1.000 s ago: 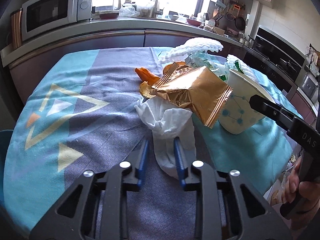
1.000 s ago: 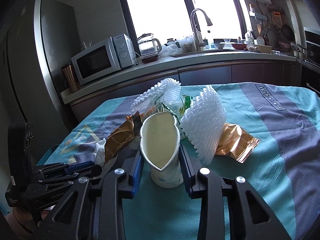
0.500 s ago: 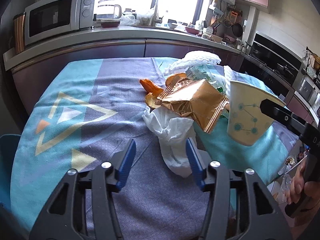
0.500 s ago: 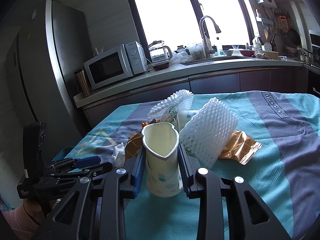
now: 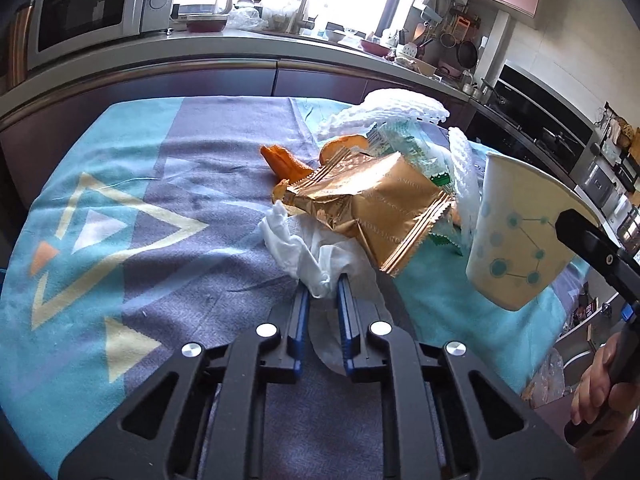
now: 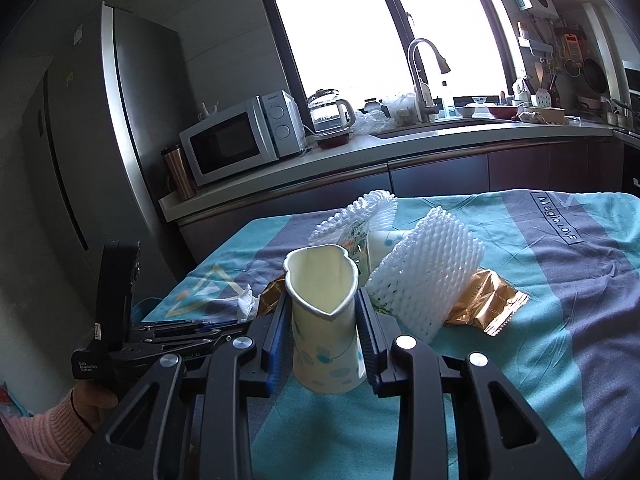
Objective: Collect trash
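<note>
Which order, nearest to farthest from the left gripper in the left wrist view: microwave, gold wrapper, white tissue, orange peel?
From the left gripper:
1. White tissue, between the fingers, which have just closed on it.
2. Gold wrapper, just beyond, slightly right, lying over the tissue.
3. Orange peel, farther back on the cloth, near centre.
4. Microwave, on the counter, far left.

The gold wrapper hides part of the white tissue.

Close claw-mounted views, shared trash pile
</note>
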